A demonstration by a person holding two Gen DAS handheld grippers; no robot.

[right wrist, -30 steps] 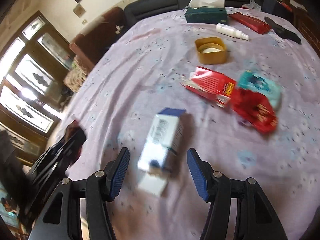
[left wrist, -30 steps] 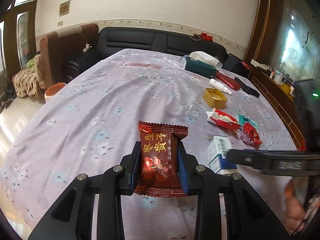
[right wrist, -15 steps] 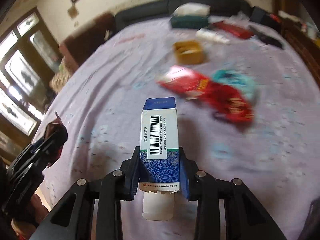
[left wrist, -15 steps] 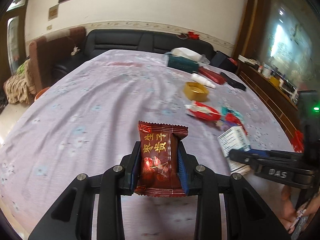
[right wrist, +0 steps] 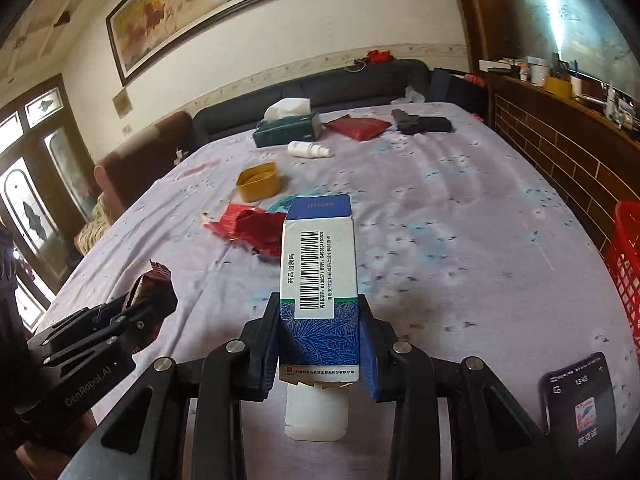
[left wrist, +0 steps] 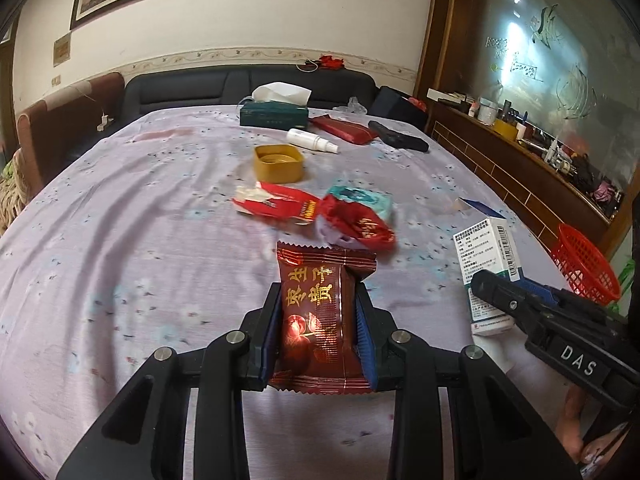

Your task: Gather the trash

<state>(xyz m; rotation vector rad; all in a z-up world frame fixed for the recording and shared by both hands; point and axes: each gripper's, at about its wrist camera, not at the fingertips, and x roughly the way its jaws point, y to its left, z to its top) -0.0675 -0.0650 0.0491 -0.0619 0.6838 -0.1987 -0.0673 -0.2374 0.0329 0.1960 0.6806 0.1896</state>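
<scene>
Both grippers tilt downward, left gripper (left wrist: 316,332) clamping snack packet (left wrist: 318,312)

Red basket (right wrist: 624,276) cut off at right edge, phone (right wrist: 578,404) partly out of frame, teal packet (right wrist: 282,203) mostly hidden behind box (right wrist: 318,276), shelf clutter (left wrist: 560,148) too small to identify

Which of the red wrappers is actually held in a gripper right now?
The dark red candy wrapper, clamped upright in the left gripper. The two brighter red wrappers lie loose on the tablecloth.
</scene>
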